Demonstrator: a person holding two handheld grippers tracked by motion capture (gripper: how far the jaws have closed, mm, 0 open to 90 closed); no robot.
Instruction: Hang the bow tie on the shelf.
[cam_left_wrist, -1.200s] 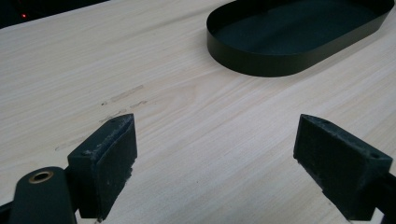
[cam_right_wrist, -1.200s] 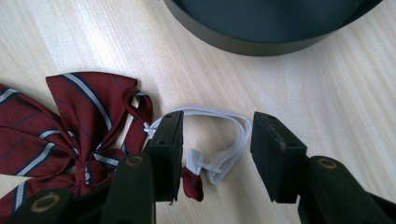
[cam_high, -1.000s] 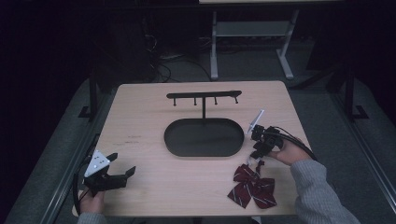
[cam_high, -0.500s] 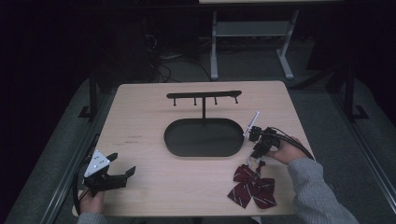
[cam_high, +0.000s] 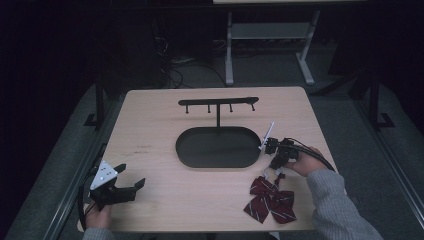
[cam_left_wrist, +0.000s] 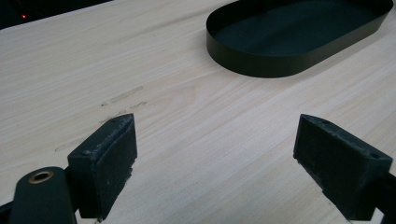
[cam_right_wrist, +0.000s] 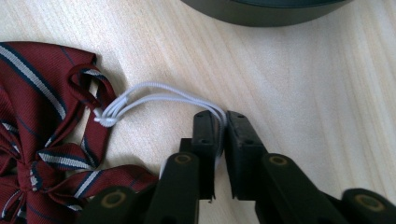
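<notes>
A dark red striped bow tie lies near the table's front right. Its white elastic loop runs from the bow to my right gripper, whose jaws are shut on the loop's end. A black stand with a crossbar of pegs rises from an oval black tray at the table's middle. My left gripper rests open at the front left, nothing between its jaws, pointing toward the tray.
The light wooden table has bare room left of the tray and along the front middle. Beyond the far edge stands a white metal frame on dark floor with cables.
My right gripper has shifted slightly down toward the bow tie and holds the elastic. The left gripper has stayed put.
</notes>
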